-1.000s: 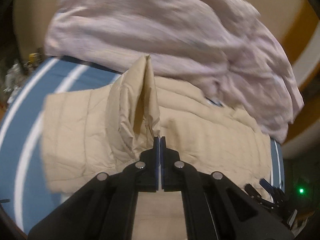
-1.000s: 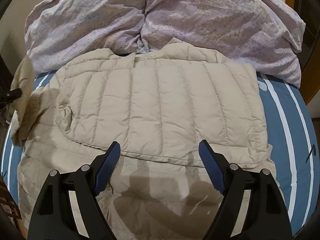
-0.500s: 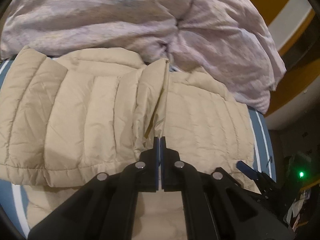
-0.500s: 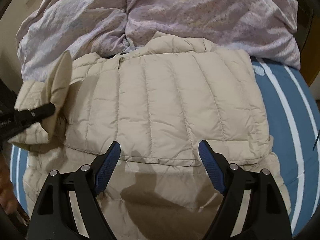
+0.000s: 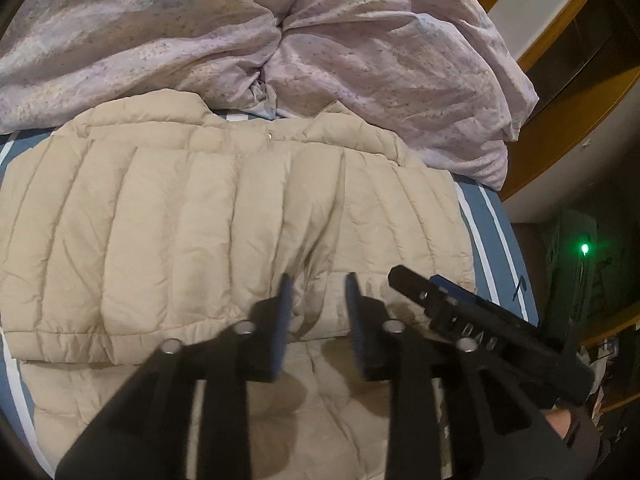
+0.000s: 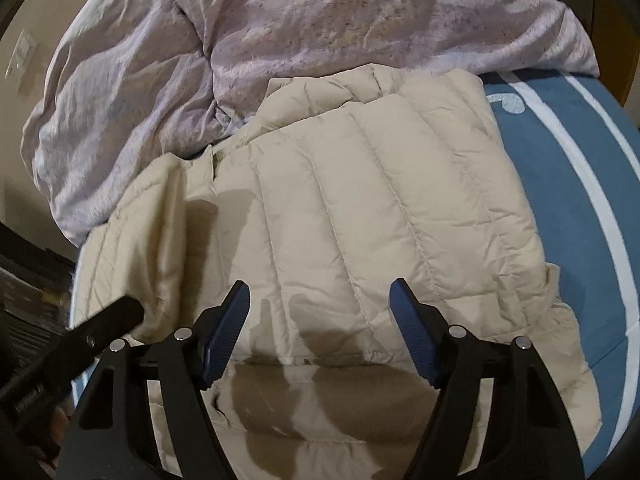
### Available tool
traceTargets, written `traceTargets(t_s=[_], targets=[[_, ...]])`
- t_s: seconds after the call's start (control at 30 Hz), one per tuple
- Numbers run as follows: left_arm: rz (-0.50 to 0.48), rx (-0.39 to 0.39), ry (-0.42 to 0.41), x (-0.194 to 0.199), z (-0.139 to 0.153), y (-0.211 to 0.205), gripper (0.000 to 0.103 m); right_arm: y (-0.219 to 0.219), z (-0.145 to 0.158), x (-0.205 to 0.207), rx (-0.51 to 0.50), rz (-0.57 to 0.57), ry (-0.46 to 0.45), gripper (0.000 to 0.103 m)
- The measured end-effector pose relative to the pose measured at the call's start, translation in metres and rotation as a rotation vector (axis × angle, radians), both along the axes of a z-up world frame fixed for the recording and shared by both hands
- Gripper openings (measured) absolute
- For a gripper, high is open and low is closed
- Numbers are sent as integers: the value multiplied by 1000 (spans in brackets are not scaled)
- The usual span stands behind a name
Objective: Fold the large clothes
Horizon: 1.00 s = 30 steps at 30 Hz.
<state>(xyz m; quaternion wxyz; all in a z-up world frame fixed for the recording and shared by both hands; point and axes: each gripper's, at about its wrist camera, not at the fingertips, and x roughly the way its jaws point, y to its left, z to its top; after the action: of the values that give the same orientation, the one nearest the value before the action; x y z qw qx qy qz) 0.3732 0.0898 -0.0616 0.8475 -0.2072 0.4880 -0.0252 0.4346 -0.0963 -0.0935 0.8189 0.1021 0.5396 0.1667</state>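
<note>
A beige quilted puffer jacket (image 5: 224,232) lies flat on the bed, its left panel folded in over the body. My left gripper (image 5: 319,284) hovers just above the jacket's lower middle. Its jaws are opening and blurred, with no fabric between them. In the right wrist view the same jacket (image 6: 360,208) fills the centre. My right gripper (image 6: 320,288) hangs over its hem with the jaws wide apart and closing a little, pressing on nothing. Each gripper shows in the other's view: the right gripper (image 5: 420,280) beside the left, and the left gripper (image 6: 128,308) at lower left.
A crumpled lilac duvet (image 5: 280,40) is heaped behind the jacket's collar. The blue sheet with white stripes (image 6: 568,160) shows bare to the jacket's right. Past the bed's right edge are a dark floor and a green light (image 5: 585,248).
The left gripper carried a pinched fold of the jacket rightward over its body, then let go, and the fold now lies flat. The right gripper rolled and shifted, its jaws slightly narrower.
</note>
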Motion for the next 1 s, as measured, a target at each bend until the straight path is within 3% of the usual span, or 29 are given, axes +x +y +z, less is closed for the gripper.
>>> traceTargets(t_s=[0.07, 0.17, 0.27, 0.33, 0.87, 1.0], targets=[[10, 14, -2, -2, 2, 4, 38, 0, 1, 4, 33, -5, 16, 73], [30, 56, -3, -6, 3, 11, 39, 4, 0, 8, 104, 0, 54, 71], [55, 37, -2, -12, 3, 23, 39, 9, 2, 11, 161, 5, 77, 70], [70, 29, -1, -15, 4, 29, 45, 14, 3, 12, 193, 16, 91, 70], [95, 91, 20, -28, 0, 35, 49, 48, -1, 10, 257, 103, 161, 70], [106, 107, 23, -31, 0, 38, 49, 57, -8, 8, 263, 127, 193, 54]])
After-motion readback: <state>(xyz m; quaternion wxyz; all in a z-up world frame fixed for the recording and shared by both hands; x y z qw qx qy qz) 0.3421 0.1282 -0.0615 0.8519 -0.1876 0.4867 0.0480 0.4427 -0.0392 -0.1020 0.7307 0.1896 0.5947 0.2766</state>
